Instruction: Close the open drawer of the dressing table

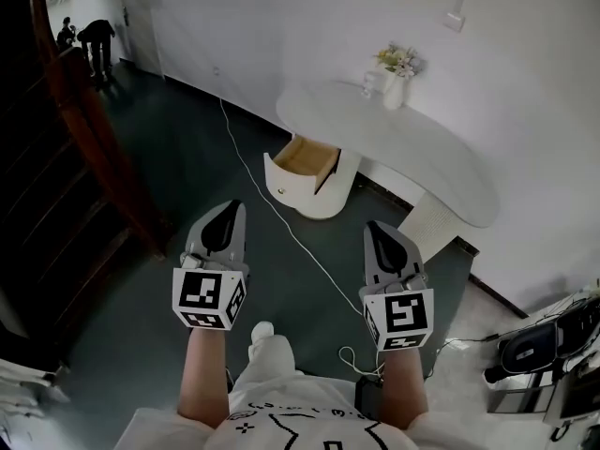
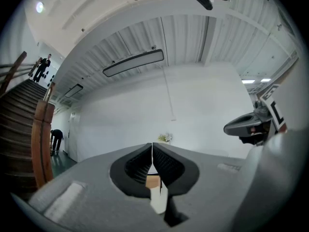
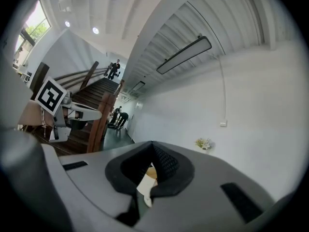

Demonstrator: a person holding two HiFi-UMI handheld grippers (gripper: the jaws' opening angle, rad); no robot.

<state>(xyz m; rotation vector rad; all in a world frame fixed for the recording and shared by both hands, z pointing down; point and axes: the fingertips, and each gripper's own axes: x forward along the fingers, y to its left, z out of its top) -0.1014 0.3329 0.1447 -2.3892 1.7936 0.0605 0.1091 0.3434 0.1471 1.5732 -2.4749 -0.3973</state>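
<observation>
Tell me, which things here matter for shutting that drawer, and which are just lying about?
For the job:
open drawer
dressing table
left gripper and right gripper, both shut and empty

Lying about:
vase of flowers
white cable on the floor
staircase

Back of drawer [image 1: 302, 160] out of sight under tabletop [image 1: 412, 153]; far people [image 1: 97, 37] too small.

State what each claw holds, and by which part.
Nothing is held. The left claw and right claw are both shut and empty, short of the open drawer.
</observation>
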